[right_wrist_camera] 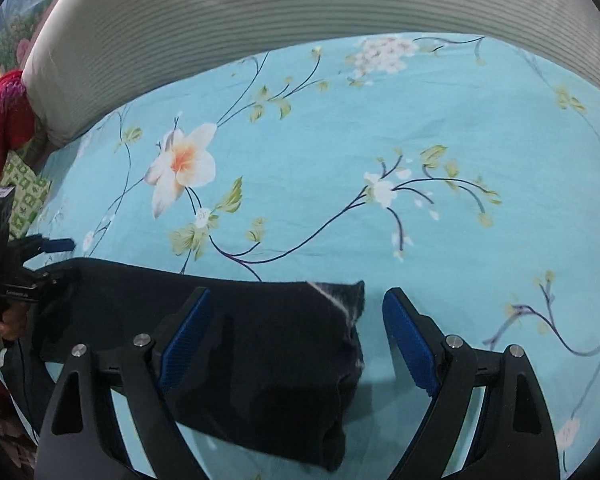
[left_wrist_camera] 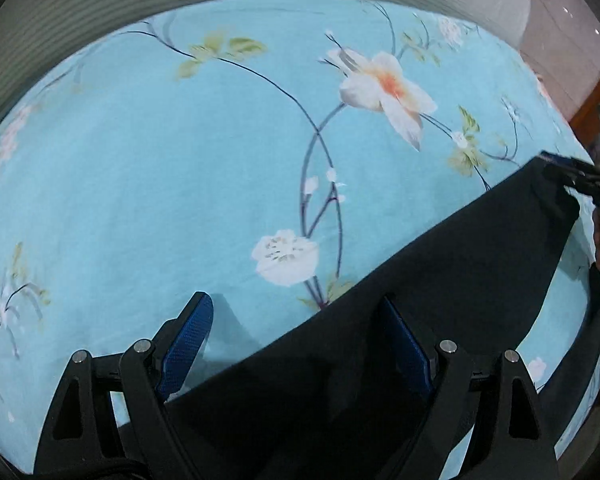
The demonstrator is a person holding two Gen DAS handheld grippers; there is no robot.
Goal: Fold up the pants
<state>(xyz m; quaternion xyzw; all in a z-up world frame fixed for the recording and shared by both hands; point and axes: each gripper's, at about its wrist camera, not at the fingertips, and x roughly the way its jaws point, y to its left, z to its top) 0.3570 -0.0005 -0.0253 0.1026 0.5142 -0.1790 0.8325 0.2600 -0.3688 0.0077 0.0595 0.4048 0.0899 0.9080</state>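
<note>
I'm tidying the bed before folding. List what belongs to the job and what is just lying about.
For the job:
dark navy fabric pants
left gripper, jaws open
right gripper, jaws open

Just lying about:
grey ribbed pillow
green-and-white patterned cloth
turquoise floral bedsheet, merely the work surface

The pants (right_wrist_camera: 228,344) lie flat on the bedsheet (right_wrist_camera: 380,128), at its near edge. A pillow (right_wrist_camera: 260,12) lies behind them, across the far side of the bed.
</note>
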